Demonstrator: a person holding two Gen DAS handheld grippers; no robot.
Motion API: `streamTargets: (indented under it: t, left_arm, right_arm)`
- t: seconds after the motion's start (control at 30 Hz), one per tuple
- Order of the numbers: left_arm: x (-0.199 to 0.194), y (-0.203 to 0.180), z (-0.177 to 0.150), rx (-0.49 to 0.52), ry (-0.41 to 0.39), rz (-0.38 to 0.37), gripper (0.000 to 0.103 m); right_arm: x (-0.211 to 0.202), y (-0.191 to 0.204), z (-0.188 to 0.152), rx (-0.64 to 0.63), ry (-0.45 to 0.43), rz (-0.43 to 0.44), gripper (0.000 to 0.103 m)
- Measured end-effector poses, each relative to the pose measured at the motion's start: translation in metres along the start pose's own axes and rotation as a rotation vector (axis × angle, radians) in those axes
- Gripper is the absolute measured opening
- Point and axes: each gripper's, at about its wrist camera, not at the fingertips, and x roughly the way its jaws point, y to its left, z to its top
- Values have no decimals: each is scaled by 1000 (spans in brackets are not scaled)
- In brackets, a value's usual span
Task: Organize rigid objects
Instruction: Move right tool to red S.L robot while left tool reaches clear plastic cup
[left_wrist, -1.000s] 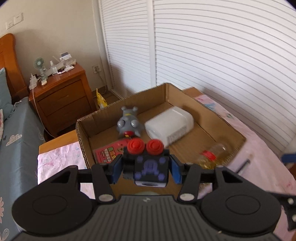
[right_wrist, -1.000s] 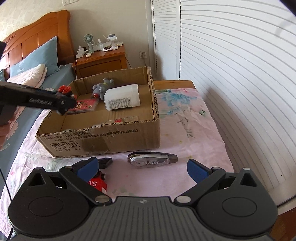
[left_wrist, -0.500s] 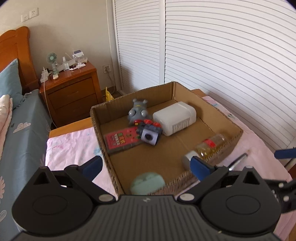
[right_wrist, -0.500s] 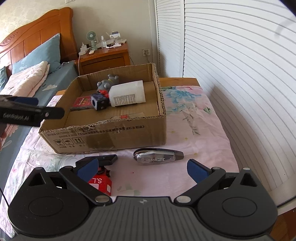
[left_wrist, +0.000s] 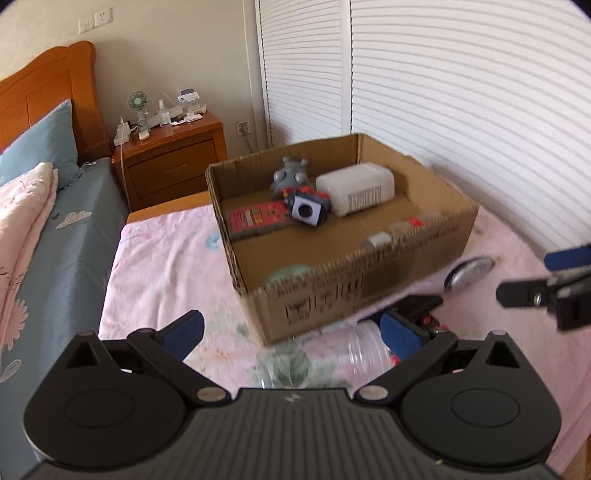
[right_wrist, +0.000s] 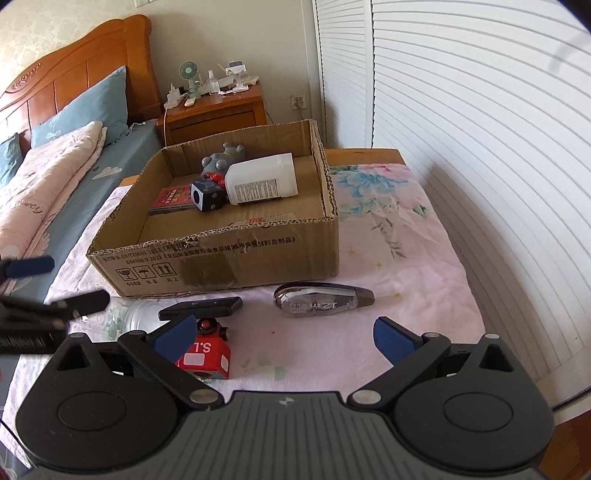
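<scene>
Both grippers hold nothing, fingers wide apart: the left gripper and right gripper hover near the box, toy cube inside.

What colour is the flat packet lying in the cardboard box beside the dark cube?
Red, with small printed graphics: the flat packet, clearest in the left wrist view.

brown box; grey toy; white jug; dark dotted cube; red packet; pink floral sheet; blue pillow.
</scene>
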Motion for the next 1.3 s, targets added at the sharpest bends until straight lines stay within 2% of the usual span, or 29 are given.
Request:
streamTargets:
  t: [0.23, 0.5, 0.8, 1.0, 1.07, 1.3]
  left_arm:
    - [13, -11, -11, -37, 27, -32, 101]
    - [29, -13, -19, -22, 47, 4, 101]
    - [32, 8, -33, -38, 66, 46, 102]
    - [37, 24, -41, -92, 92, 30, 102]
    - [38, 26, -43, -100, 100, 27, 101]
    - [44, 36, -45, -154, 118, 5, 102]
  right_arm:
    - [4, 0, -5, -11, 15, 2, 103]
    - [17, 2, -13, -29, 44, 42, 103]
    - [45, 35, -25, -150, 119, 88, 103]
    - [73, 61, -35, -242, 147, 65, 103]
    - [77, 67, -36, -266, 128, 33, 103]
    - [87, 67, -31, -230, 82, -10, 103]
